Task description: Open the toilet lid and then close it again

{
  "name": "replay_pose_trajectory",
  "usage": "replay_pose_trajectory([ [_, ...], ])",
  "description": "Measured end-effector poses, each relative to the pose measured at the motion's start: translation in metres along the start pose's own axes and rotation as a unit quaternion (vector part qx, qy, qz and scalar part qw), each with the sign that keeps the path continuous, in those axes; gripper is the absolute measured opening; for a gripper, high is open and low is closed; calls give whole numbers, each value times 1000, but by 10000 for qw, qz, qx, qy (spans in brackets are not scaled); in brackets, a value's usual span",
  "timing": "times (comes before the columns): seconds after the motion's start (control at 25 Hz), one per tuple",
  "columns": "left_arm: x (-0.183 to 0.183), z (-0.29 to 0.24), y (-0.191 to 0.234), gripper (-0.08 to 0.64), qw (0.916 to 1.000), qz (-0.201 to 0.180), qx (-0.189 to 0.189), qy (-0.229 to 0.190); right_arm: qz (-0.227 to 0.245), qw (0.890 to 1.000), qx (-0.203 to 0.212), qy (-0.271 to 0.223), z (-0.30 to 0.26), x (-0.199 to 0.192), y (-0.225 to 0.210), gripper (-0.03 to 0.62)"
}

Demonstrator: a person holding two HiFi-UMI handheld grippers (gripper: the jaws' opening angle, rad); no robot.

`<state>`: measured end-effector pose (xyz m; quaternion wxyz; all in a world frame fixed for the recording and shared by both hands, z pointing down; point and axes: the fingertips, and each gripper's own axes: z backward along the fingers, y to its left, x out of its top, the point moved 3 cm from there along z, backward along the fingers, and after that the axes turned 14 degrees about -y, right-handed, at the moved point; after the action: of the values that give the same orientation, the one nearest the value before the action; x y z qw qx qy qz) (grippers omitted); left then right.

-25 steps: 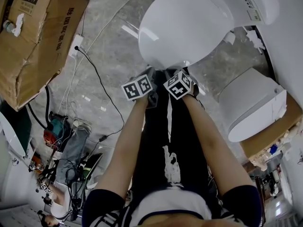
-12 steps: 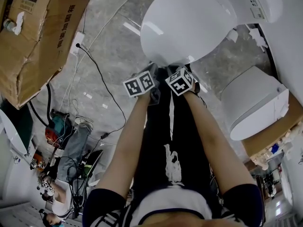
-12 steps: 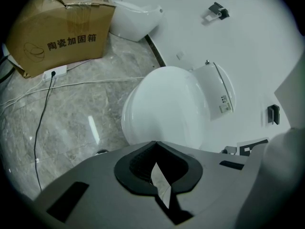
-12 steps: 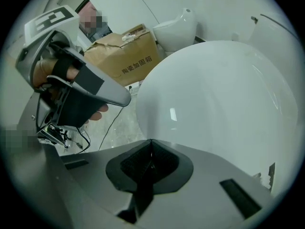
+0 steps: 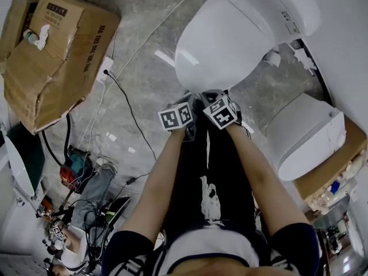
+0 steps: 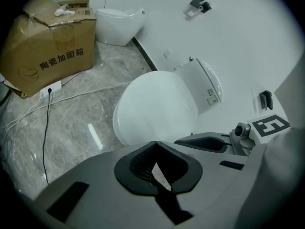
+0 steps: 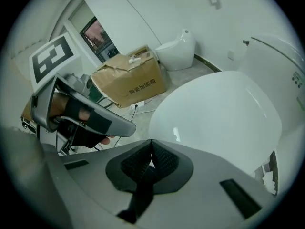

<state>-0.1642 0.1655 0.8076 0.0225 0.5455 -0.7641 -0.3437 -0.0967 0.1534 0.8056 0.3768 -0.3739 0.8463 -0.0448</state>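
A fair amount is lying about the toilet (image 5: 299,4). To its left in the head view, a battered cardboard box (image 5: 63,56) is sitting on the grey marbled floor (image 5: 144,50). A white power strip (image 6: 51,87) is lying between that box and the toilet, and a black cable (image 6: 45,137) is trailing from it across the floor, away from the toilet. Farther off on the same side, a heap of tools and wires (image 5: 80,174) is crowding the floor. On the toilet's right, a white ceramic fixture (image 5: 307,134) is resting on flattened cardboard, near the toilet but apart from it. Beyond the box, a second toilet (image 6: 119,23) is standing against the wall.

You are holding the left gripper (image 6: 153,147) and the right gripper (image 7: 151,144) side by side at the toilet's front, both pointing steeply down towards it. The left one's fingers are drawn in to a bare sliver and the right one's are pressing pad to pad. Neither is gripping anything.

The toilet lid (image 5: 227,42) is lying flat over the seat, closed. Its rounded front edge is sitting just beyond your fingertips, and I cannot tell whether they are touching it. The lid is smooth, glossy white and catching bright highlights. Behind it, the toilet's rear unit (image 6: 207,80) is carrying a small printed label on its side.
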Motion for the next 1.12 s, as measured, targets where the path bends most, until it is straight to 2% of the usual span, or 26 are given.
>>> replay_pose_trajectory([
  [0.4,27,55,-33,7,9993,-142,-268,-241,-198,9972,-171,-696,59,50,27,9],
  [0.8,39,100,-56,6,9985,-114,-435,-297,269,9972,-126,-693,100,78,47,8],
  [1.12,39,120,-73,6,9965,-455,-686,-169,634,9946,-71,-822,120,89,67,8],
])
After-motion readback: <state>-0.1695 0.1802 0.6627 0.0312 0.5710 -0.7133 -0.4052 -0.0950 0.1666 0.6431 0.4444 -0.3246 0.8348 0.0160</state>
